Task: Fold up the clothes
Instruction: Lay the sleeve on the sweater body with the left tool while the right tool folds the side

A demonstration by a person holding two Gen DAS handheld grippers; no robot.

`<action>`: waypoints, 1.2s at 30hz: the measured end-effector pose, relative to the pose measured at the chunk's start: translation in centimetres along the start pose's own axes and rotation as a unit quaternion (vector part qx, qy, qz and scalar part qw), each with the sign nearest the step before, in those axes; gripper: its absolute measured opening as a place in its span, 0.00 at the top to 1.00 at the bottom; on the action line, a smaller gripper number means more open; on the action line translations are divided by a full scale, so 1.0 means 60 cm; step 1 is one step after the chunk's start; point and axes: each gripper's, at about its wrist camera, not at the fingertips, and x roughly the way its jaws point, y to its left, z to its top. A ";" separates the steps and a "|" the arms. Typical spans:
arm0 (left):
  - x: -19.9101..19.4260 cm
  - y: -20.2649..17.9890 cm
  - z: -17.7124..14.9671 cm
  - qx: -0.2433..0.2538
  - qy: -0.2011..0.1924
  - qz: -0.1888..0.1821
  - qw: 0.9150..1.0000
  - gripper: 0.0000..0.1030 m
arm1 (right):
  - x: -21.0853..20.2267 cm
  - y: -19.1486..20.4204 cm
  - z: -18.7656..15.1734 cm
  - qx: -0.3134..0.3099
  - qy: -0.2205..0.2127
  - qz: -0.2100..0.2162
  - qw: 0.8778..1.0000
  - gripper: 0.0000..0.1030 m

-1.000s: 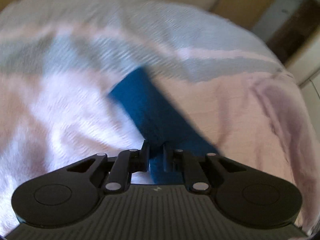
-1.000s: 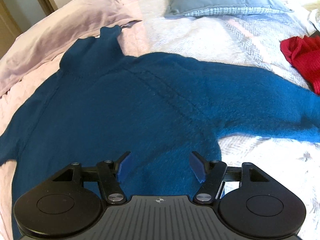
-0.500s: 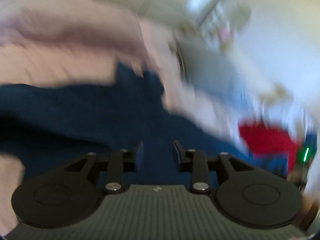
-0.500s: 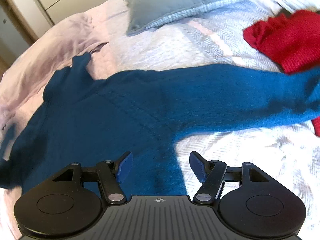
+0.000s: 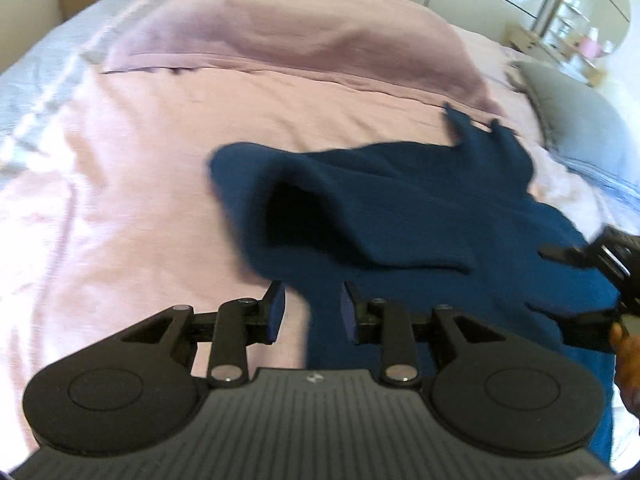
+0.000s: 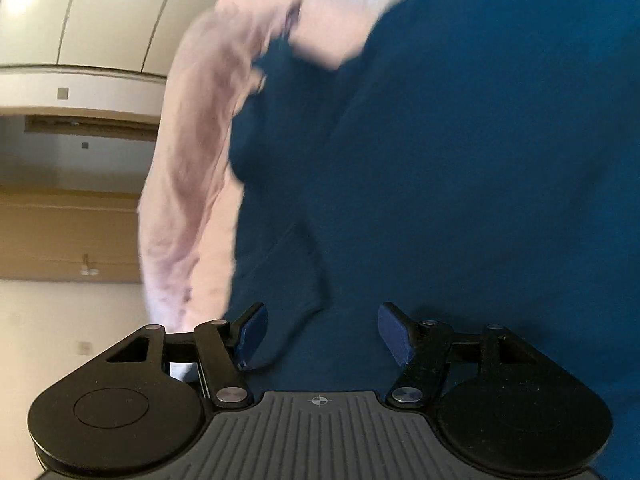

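Risk first: the sleeve (image 5: 360, 220) laid across the sweater (image 5: 500, 248) is only loosely placed, with a raised, tunnel-like bulge near the shoulder. If the next fold is made over that bulge, an uneven, lumpy stack is likely. The knit looks thick and soft, so a pinch that is too shallow could slip off. The sweater edge lies just beside the left hand-held gripper (image 5: 312, 308); a careless move could snag it and drag the fold open.

Left hand-held gripper: jaws narrowly apart and closing slightly, nothing pressed between the pads; only bedspread (image 5: 140, 200) and the sweater edge are seen below the gap. Right hand-held gripper (image 6: 320, 332): jaws roughly half open, nothing clamped, sweater fabric close beneath; contact cannot be told through the blur.

Sweater: dark blue knit, lying on the pink bedspread of the bed, collar toward the grey pillow (image 5: 580, 120), one sleeve folded inward over the body.
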 end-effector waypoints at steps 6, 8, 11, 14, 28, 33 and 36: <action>-0.005 0.050 -0.008 -0.026 0.012 0.018 0.999 0.75 | 0.126 0.008 -0.017 0.085 0.027 -0.016 0.996 0.51; -0.002 0.060 -0.011 -0.038 0.014 0.018 0.999 0.75 | 0.140 0.002 -0.018 0.108 0.011 -0.020 0.994 0.51; 0.007 0.070 -0.012 -0.055 0.018 0.012 0.998 0.75 | 0.144 0.001 -0.014 0.112 -0.021 -0.007 0.993 0.73; 0.022 0.062 -0.004 -0.053 0.018 0.011 0.998 0.75 | 0.125 0.025 -0.002 0.042 -0.048 0.008 0.998 0.95; 0.104 -0.042 -0.016 0.040 0.051 -0.024 0.998 0.72 | -0.157 -0.073 0.088 -0.014 -0.223 -0.124 0.967 0.95; 0.126 -0.072 -0.020 0.091 0.042 0.001 0.995 0.71 | -0.145 -0.117 0.100 0.053 -0.211 -0.085 0.972 0.84; 0.141 -0.075 -0.018 0.097 0.040 0.009 0.994 0.71 | -0.126 -0.104 0.110 0.053 -0.214 -0.081 0.972 0.81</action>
